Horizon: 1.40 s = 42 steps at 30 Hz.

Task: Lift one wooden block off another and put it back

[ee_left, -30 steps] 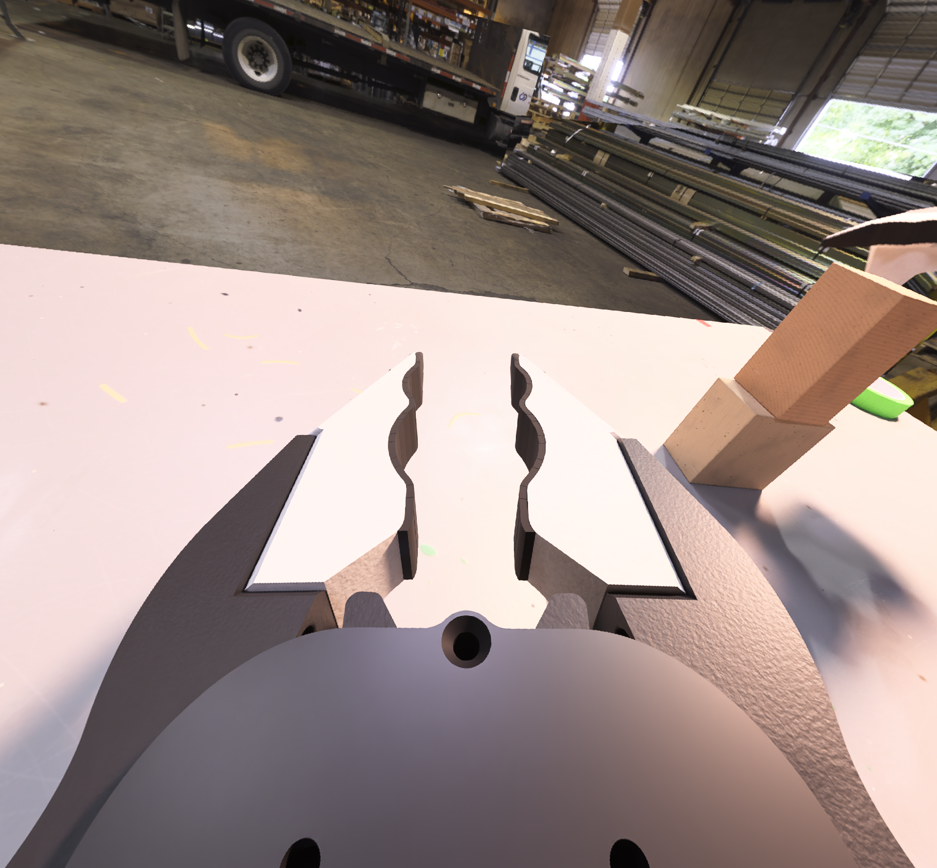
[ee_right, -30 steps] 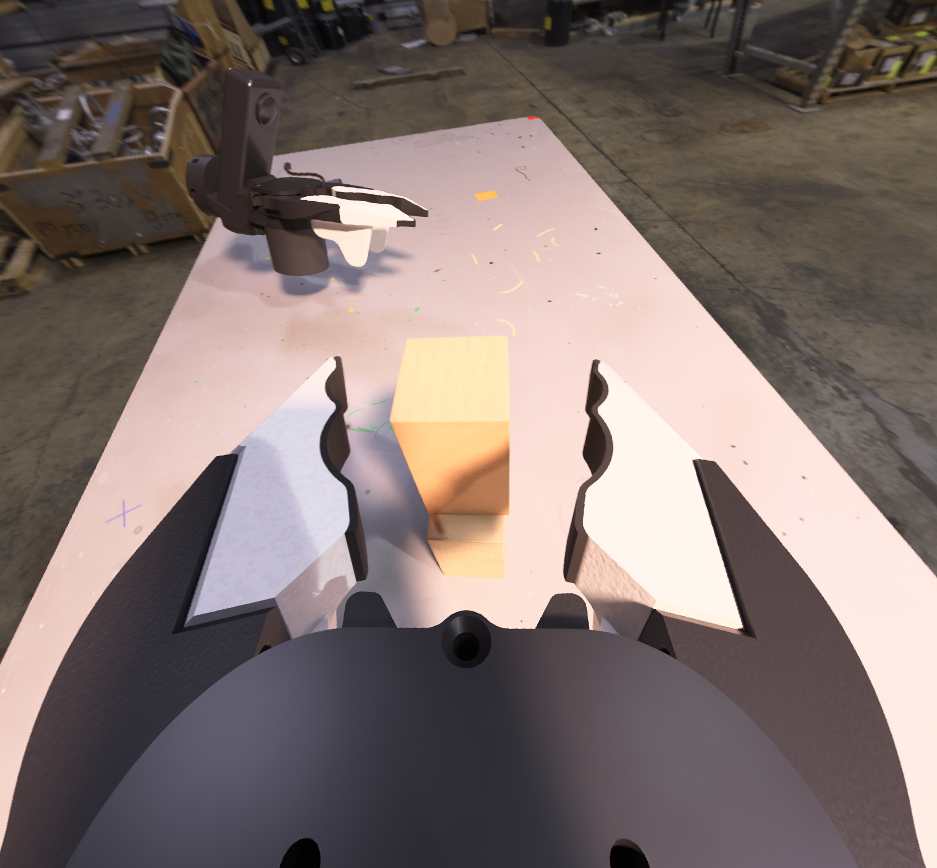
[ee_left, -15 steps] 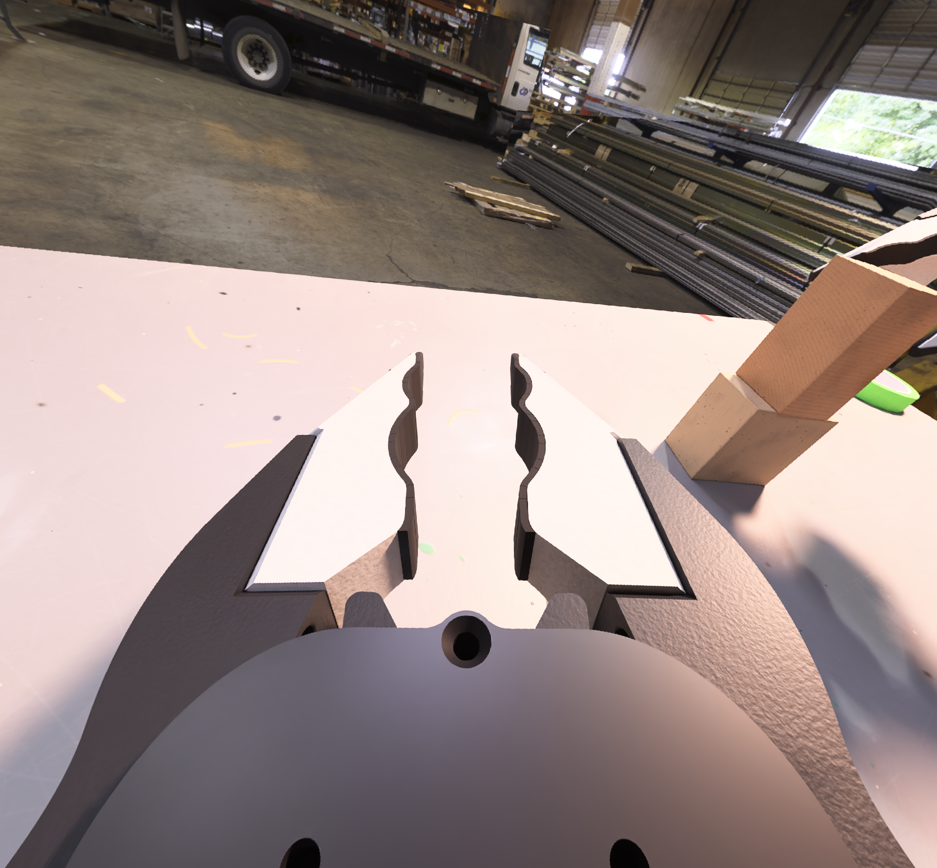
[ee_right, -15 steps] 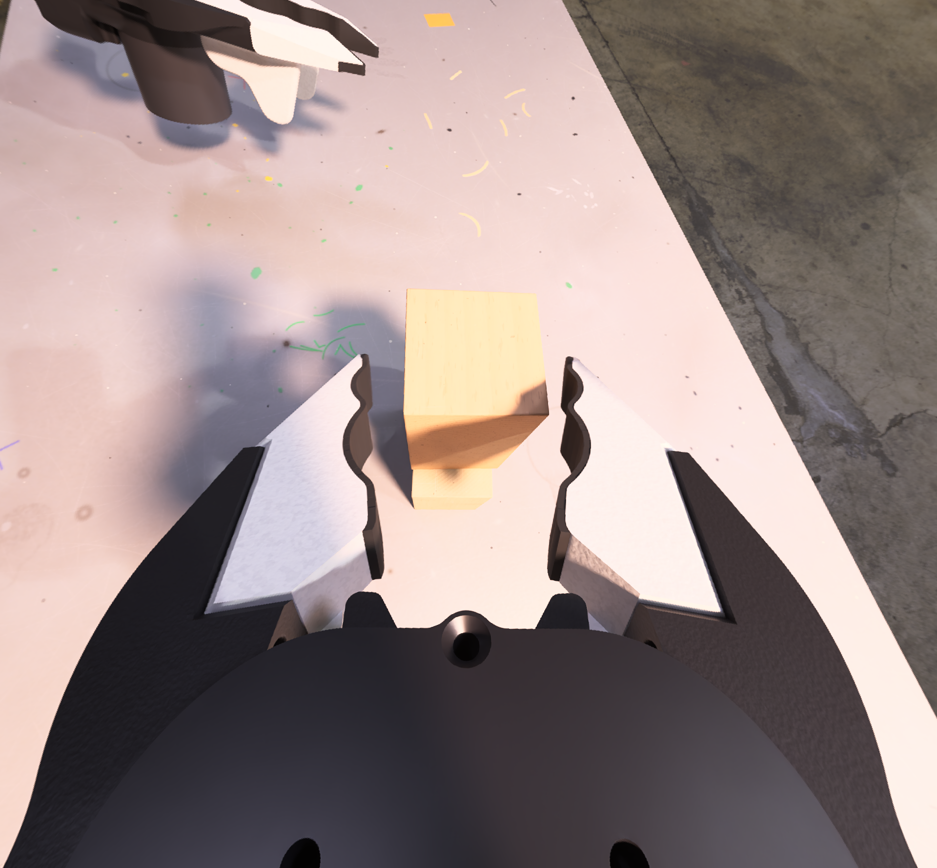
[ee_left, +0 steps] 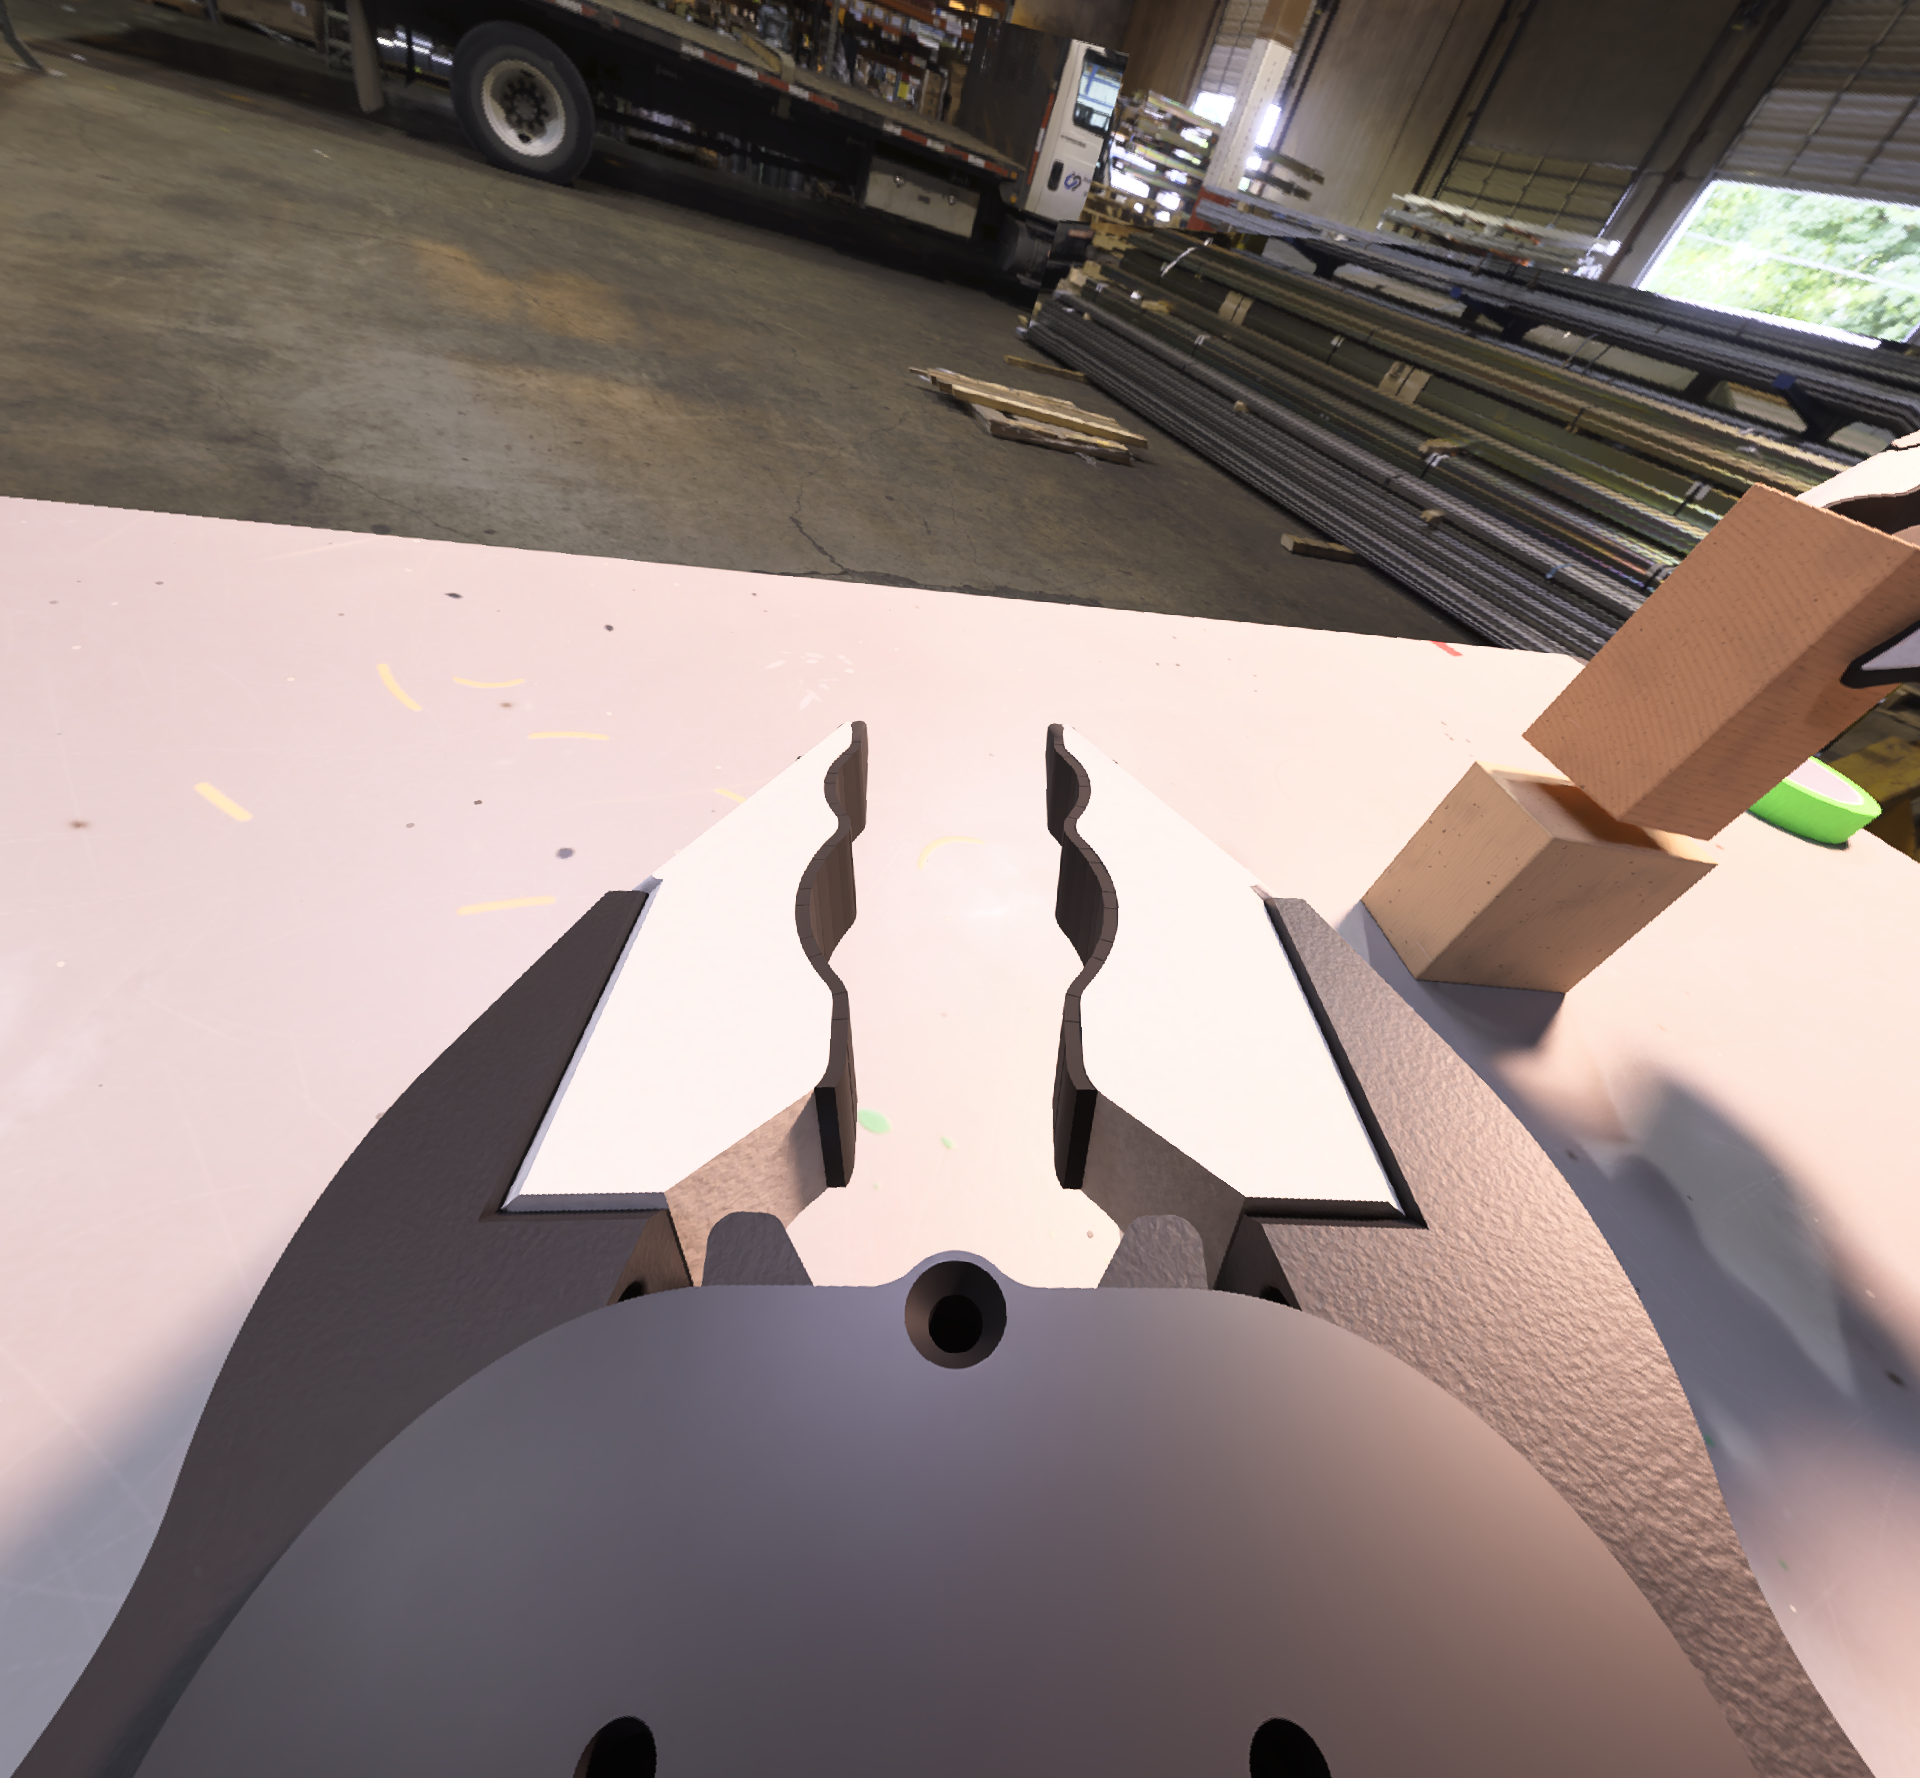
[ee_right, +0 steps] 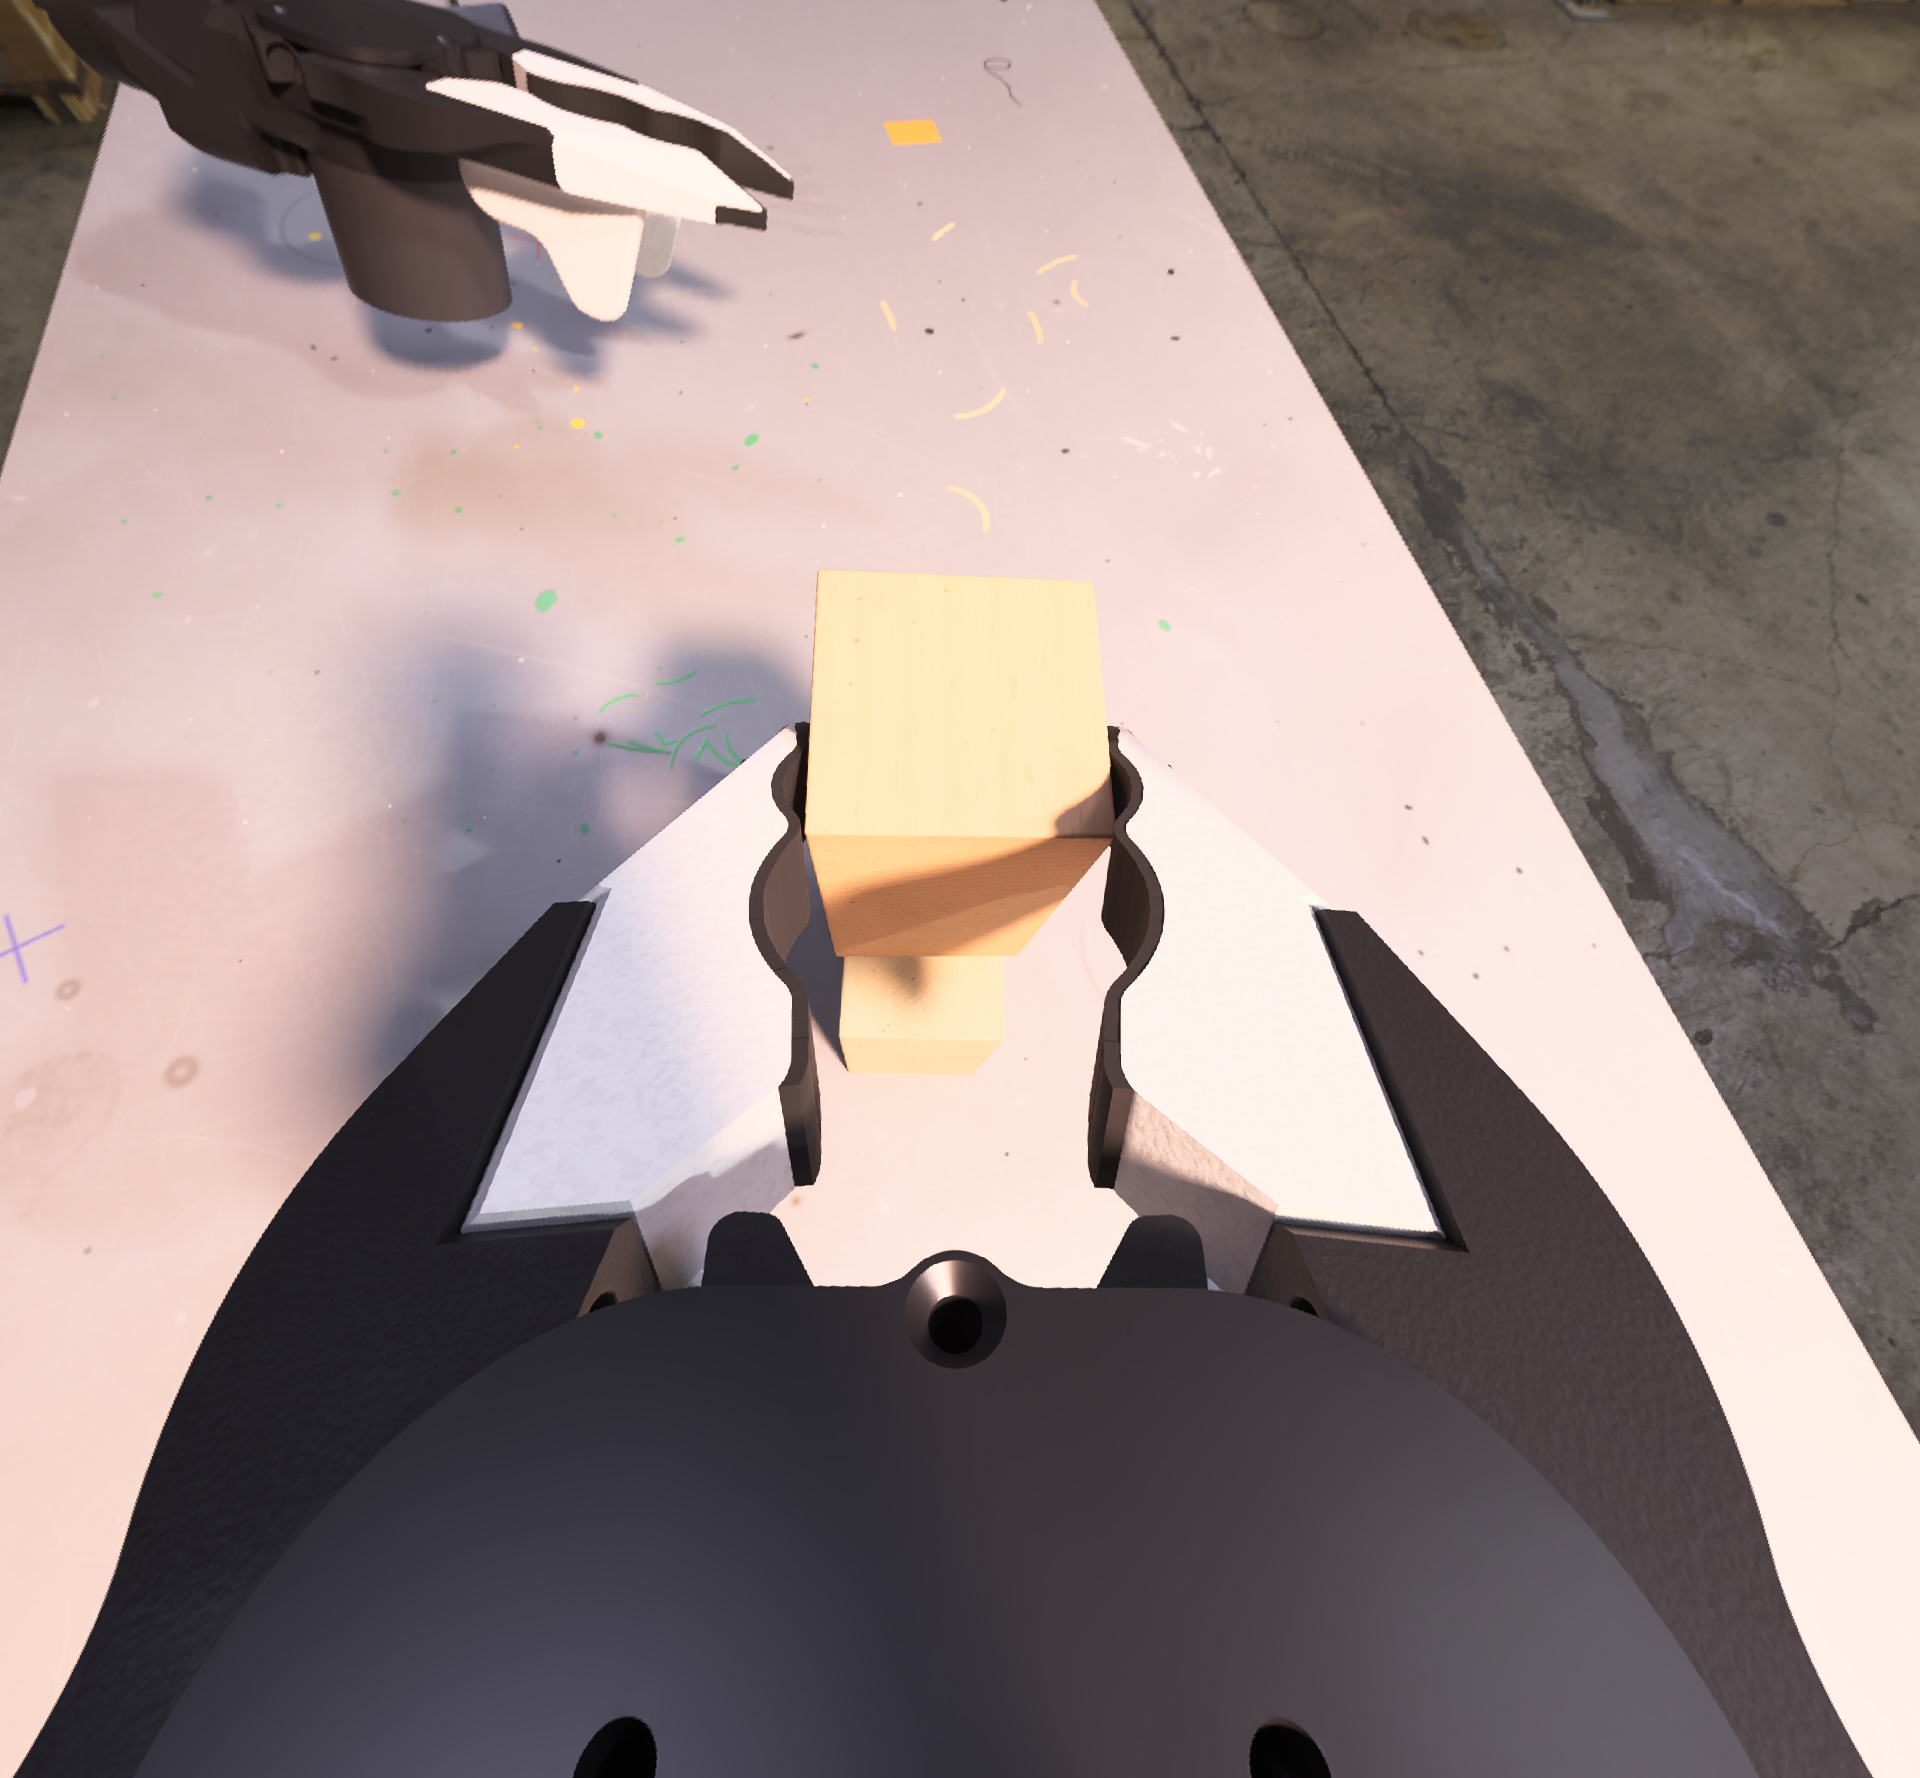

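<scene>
Two pale wooden blocks are stacked on the pinkish table (ee_right: 312,793). My right gripper (ee_right: 956,741) is shut on the upper block (ee_right: 951,710), with its fingertips against the block's two sides. The lower block (ee_right: 920,1027) shows beneath it, partly in shadow. In the left wrist view the upper block (ee_left: 1725,668) sits tilted, with a thin gap over the lower block (ee_left: 1507,887). A right fingertip (ee_left: 1896,663) shows at that view's edge. My left gripper (ee_left: 956,741) is open and empty, low over the table left of the blocks. It also shows in the right wrist view (ee_right: 727,180).
A green tape roll (ee_left: 1818,798) lies behind the blocks near the table edge. The table's right edge (ee_right: 1455,585) runs close beside the blocks, with concrete floor beyond. A small orange square (ee_right: 912,131) marks the far tabletop.
My right gripper has come down over the upper block and shut on its sides. The upper block now stands slightly higher over the lower one. My left gripper has not moved.
</scene>
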{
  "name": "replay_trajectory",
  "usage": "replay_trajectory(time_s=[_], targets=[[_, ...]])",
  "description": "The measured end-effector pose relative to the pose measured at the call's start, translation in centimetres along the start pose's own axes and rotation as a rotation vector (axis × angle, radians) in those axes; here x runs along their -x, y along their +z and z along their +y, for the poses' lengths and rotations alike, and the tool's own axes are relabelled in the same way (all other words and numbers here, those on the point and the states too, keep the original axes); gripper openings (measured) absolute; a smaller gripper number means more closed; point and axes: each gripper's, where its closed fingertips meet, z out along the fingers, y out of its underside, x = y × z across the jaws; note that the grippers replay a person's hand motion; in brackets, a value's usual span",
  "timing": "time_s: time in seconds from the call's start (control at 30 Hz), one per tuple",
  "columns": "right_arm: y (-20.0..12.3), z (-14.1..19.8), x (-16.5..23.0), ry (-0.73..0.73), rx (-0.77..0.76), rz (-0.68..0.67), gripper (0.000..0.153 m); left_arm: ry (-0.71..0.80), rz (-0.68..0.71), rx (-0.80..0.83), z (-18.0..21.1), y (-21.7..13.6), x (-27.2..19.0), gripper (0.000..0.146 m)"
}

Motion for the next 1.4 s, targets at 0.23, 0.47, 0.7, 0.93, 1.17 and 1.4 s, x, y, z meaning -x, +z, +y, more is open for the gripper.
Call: replay_trajectory(time_s=[0.23,0.47,0.7,0.93,1.17,1.4], targets=[[0.2,0.4,-0.3,0.001,0.026,0.012,0.055,0.000,0.001,0.003,0.1,0.0,0.0,0.034],[0.6,0.5,0.2,-0.021,0.053,-0.003,0.055,0.001,0.002,0.005,0.1,0.0,-0.1,0.034],[0.7,0.6,0.1,-0.031,0.053,-0.013,0.055,0.003,0.003,0.009,0.2,0.1,-0.1,0.034],[0.9,0.6,0.0,-0.047,0.053,-0.016,0.055,0.005,0.004,0.012,0.3,0.0,-0.2,0.034],[0.9,0.6,0.0,-0.051,0.048,-0.027,0.055,0.005,0.004,0.011,0.3,0.0,-0.1,0.034],[1.0,0.6,0.1,-0.052,0.048,-0.034,0.055,0.005,0.004,0.011,0.2,-0.1,-0.1,0.034]])
